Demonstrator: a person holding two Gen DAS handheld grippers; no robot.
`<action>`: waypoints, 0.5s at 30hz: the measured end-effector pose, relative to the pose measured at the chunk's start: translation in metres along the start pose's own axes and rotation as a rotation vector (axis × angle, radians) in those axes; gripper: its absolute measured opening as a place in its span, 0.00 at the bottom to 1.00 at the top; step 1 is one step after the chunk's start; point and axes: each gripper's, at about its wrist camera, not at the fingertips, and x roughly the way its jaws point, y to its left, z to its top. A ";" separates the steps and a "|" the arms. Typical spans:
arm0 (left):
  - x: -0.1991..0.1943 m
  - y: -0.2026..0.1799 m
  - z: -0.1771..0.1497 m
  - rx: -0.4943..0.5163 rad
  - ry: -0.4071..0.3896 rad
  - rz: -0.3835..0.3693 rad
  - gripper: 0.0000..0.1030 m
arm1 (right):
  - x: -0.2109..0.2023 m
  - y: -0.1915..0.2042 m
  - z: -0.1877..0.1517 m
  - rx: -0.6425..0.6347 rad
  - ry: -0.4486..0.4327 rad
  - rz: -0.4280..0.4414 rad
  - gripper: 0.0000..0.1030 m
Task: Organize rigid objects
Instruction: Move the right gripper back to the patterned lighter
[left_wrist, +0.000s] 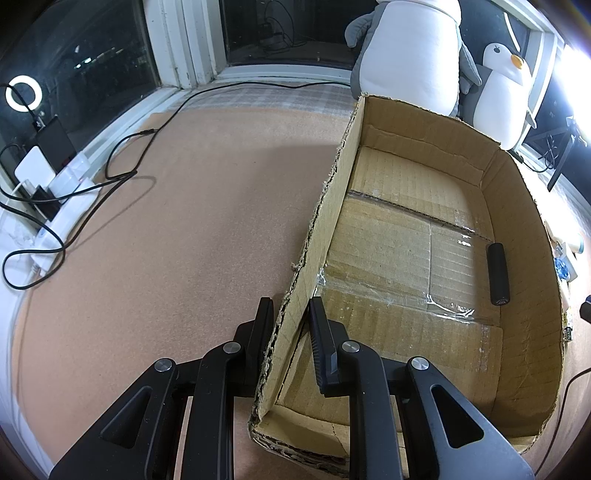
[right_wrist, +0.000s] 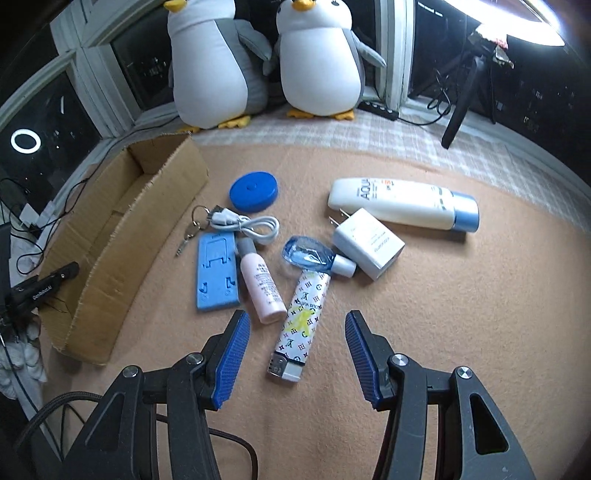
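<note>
The left gripper (left_wrist: 290, 314) was clamped on the near side wall of the cardboard box (left_wrist: 325, 229), which held a black cylinder (left_wrist: 498, 273) lying against its far wall. The right gripper (right_wrist: 295, 328) hung with jaws apart, gripping nothing, above the patterned lighter (right_wrist: 299, 325) among loose items on the mat (right_wrist: 461, 314).

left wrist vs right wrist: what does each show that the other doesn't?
Left wrist only: the box's inside, holding one black cylinder, and the left gripper clamped on the cardboard box wall.

Right wrist only: the open right gripper over the patterned lighter, with the pink bottle, blue phone stand, white charger, sunscreen tube and blue round lid on the mat.

Both: the box and the two plush penguins.
</note>
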 end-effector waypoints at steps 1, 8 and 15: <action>0.000 0.000 0.000 0.000 0.000 0.000 0.17 | 0.003 -0.001 -0.001 0.002 0.007 0.000 0.48; 0.000 0.003 0.000 -0.003 -0.001 -0.004 0.17 | 0.017 0.006 -0.004 -0.021 0.047 0.003 0.44; 0.001 0.004 0.000 -0.003 -0.001 -0.005 0.17 | 0.029 0.007 -0.004 -0.034 0.082 -0.006 0.33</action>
